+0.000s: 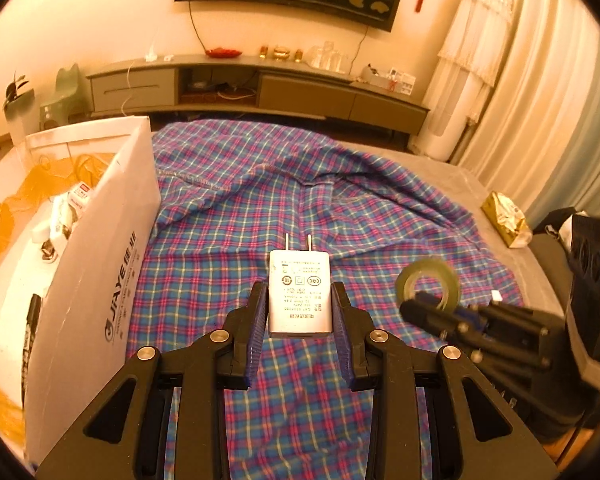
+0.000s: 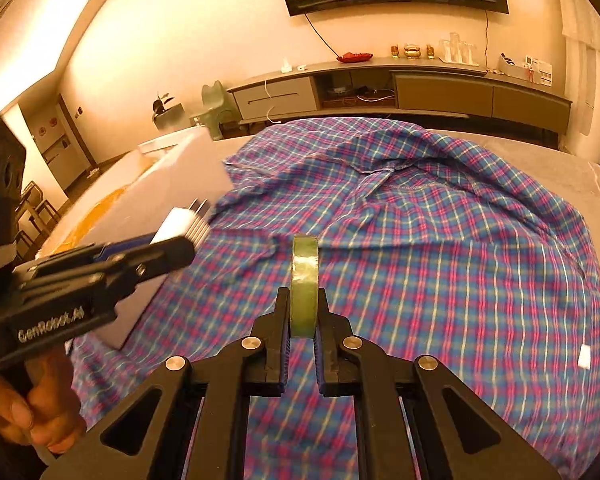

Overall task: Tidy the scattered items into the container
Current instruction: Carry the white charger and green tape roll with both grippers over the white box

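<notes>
Already the white box (image 1: pixel 100 264) at the far left held a marker (image 1: pixel 30 332) and some small white items on its yellow lining, so part of the tidying looked done. Just right of it, the left gripper (image 1: pixel 300 312) pinched a white charger (image 1: pixel 300 292) by its flat sides, prongs pointing away, lifted above the plaid cloth (image 1: pixel 284 184). Further right, the right gripper (image 2: pixel 303 316) clamped a green tape roll (image 2: pixel 305 284) edge-on, its rim standing up between the nearly closed fingers. Both items remained outside the box; dropping them in appeared to be what was left.
</notes>
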Demonstrator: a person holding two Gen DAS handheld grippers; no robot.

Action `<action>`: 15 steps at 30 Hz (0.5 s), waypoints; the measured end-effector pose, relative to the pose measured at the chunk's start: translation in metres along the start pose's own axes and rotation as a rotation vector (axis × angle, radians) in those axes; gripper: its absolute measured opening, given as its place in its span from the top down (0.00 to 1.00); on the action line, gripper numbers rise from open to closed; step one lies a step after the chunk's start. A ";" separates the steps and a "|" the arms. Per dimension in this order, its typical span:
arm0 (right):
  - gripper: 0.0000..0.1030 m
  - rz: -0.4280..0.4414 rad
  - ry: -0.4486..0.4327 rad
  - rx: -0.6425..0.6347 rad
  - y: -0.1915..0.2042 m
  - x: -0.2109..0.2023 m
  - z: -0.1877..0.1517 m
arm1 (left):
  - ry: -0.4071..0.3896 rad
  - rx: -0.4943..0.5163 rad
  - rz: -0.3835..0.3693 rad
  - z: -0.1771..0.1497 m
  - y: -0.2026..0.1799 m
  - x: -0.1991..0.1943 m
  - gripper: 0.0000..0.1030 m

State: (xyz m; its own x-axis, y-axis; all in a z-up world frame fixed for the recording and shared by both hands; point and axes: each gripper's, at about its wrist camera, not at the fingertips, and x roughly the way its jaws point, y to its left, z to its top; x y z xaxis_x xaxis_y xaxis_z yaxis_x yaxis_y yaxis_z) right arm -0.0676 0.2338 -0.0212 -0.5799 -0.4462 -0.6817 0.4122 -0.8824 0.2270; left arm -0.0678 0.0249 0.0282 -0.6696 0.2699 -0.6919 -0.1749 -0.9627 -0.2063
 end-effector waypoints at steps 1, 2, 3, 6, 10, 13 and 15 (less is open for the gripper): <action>0.89 0.000 -0.004 0.000 0.003 -0.004 -0.003 | -0.003 -0.001 -0.004 -0.001 -0.001 -0.004 0.69; 0.89 0.004 -0.009 0.003 0.006 -0.009 -0.006 | -0.006 -0.001 -0.009 -0.001 -0.002 -0.008 0.69; 0.90 0.009 -0.011 0.008 0.008 -0.012 -0.009 | -0.010 0.000 -0.012 -0.002 -0.002 -0.011 0.69; 0.90 0.018 -0.021 0.023 0.013 -0.024 -0.016 | -0.024 0.005 -0.015 -0.005 -0.005 -0.023 0.69; 0.90 0.024 -0.031 0.038 0.018 -0.037 -0.023 | -0.040 0.008 -0.023 -0.009 -0.006 -0.039 0.69; 0.90 0.031 -0.036 0.049 0.022 -0.045 -0.028 | -0.047 0.006 -0.025 -0.014 -0.007 -0.050 0.69; 0.90 0.033 -0.041 0.050 0.025 -0.050 -0.031 | -0.052 0.002 -0.029 -0.016 -0.007 -0.056 0.69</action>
State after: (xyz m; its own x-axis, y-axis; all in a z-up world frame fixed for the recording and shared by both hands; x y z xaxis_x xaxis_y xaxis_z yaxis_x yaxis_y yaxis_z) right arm -0.0061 0.2386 -0.0026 -0.5955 -0.4799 -0.6443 0.3962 -0.8731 0.2841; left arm -0.0180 0.0170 0.0574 -0.7011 0.2965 -0.6485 -0.1964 -0.9546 -0.2240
